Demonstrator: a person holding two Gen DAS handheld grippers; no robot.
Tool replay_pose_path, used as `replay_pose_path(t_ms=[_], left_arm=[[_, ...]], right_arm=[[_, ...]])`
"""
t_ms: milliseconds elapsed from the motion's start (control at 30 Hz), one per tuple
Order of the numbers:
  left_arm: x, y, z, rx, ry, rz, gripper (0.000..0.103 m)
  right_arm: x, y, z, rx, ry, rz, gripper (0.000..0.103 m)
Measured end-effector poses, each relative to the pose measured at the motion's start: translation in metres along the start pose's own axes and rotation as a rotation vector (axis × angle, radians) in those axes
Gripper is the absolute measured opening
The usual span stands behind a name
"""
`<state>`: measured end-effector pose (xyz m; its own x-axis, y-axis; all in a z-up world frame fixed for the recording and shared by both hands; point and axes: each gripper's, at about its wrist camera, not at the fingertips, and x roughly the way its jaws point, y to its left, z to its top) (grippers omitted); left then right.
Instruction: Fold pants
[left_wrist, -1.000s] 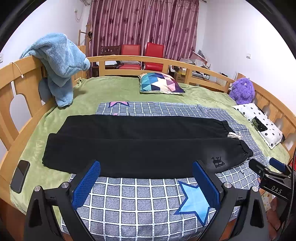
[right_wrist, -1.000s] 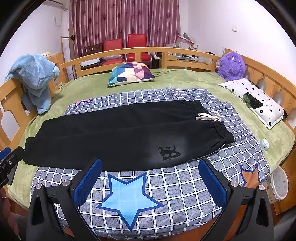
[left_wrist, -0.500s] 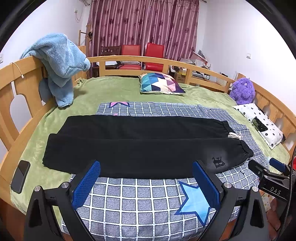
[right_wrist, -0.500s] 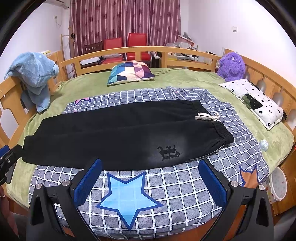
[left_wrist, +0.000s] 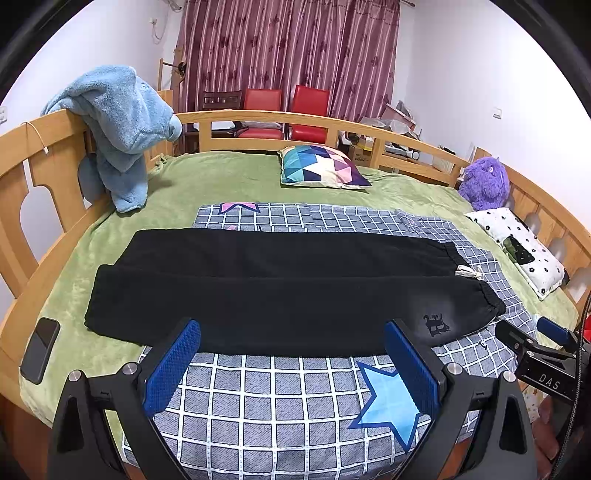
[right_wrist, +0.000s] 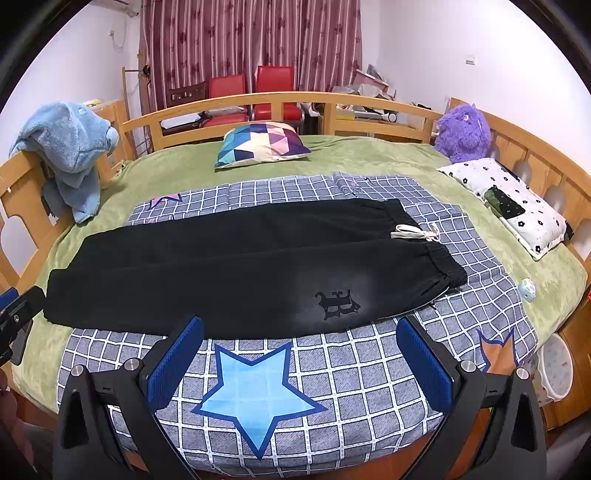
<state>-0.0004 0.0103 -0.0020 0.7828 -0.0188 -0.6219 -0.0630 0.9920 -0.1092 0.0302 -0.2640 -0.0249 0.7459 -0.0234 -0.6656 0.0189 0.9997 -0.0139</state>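
Black pants (left_wrist: 280, 288) lie flat across the checked sheet (left_wrist: 288, 398), legs side by side, cuffs at the left, waistband with a white drawstring (left_wrist: 468, 272) at the right. They show in the right wrist view too (right_wrist: 236, 277), with a dark logo (right_wrist: 338, 301) near the front edge. My left gripper (left_wrist: 291, 365) is open and empty, hovering short of the pants' near edge. My right gripper (right_wrist: 301, 363) is open and empty, also short of the near edge. The right gripper's body shows at the right of the left wrist view (left_wrist: 535, 350).
A phone (left_wrist: 40, 349) lies on the green blanket at the left edge. A blue plush blanket (left_wrist: 118, 122) hangs on the wooden rail. A patterned cushion (left_wrist: 319, 166), purple plush toy (left_wrist: 484, 182) and white floral pillow (left_wrist: 524, 247) sit at the back and right. A small round object (right_wrist: 526, 290) lies at the right.
Both grippers stay open and nearly still. The right wrist view has shifted slightly, with the pants sliding a little leftward in frame.
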Motion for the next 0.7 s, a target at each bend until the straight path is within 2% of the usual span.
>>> replay_pose_path(t_ms=[300, 567, 700], left_arm=[[0.002, 0.000, -0.001, -0.005, 0.010, 0.001, 0.100], [0.022, -0.003, 0.009, 0.014, 0.007, 0.018, 0.100], [0.035, 0.006, 0.028, 0.013, 0.018, 0.020, 0.100]], right_arm=[[-0.001, 0.003, 0.000, -0.011, -0.018, 0.026, 0.102], [0.008, -0.002, 0.007, 0.041, -0.026, 0.137, 0.102], [0.023, -0.010, 0.027, 0.074, 0.022, 0.202, 0.102]])
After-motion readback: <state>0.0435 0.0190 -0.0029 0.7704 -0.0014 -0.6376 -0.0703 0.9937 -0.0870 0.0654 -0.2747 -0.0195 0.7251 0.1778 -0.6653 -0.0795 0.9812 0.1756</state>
